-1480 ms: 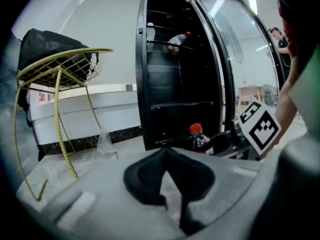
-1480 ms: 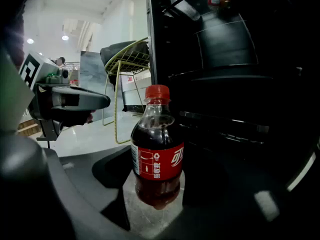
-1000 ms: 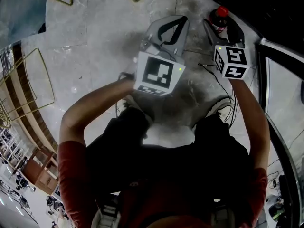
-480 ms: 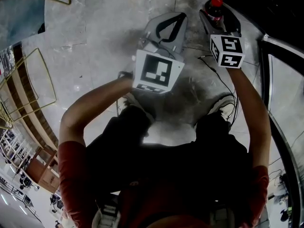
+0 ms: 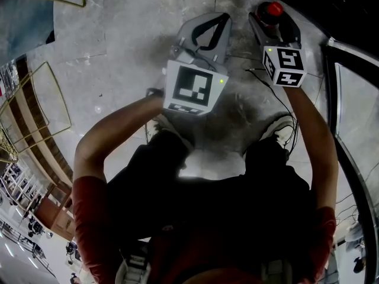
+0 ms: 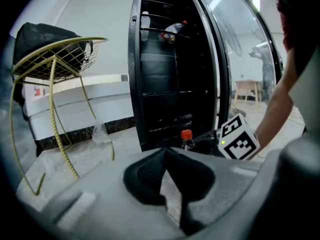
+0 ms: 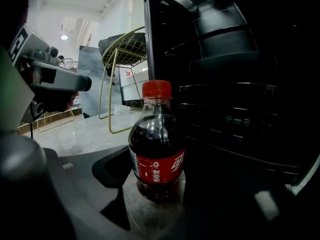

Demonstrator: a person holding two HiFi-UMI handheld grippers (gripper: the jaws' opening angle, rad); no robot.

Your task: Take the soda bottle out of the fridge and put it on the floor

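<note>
The soda bottle (image 7: 157, 154), dark cola with a red cap and red label, stands upright between the jaws of my right gripper (image 5: 273, 19), which is shut on it. Its base is at the grey floor (image 7: 150, 214); I cannot tell whether it touches. The bottle's cap (image 5: 273, 9) shows just beyond the right marker cube (image 5: 285, 66), close to the open black fridge (image 6: 170, 84). The red cap (image 6: 186, 134) also shows in the left gripper view. My left gripper (image 5: 225, 20) hangs shut and empty to the bottle's left, its tips (image 6: 165, 152) meeting.
The fridge's glass door (image 6: 235, 59) stands open at the right, its frame (image 5: 329, 81) beside my right arm. A yellow wire stand (image 6: 55, 59) holding a black bag (image 6: 45, 34) is at the left. A thin cable (image 5: 273, 102) lies by the person's shoes (image 5: 278, 132).
My right gripper has shifted slightly with the bottle still between its jaws. The left gripper has stayed where it was.
</note>
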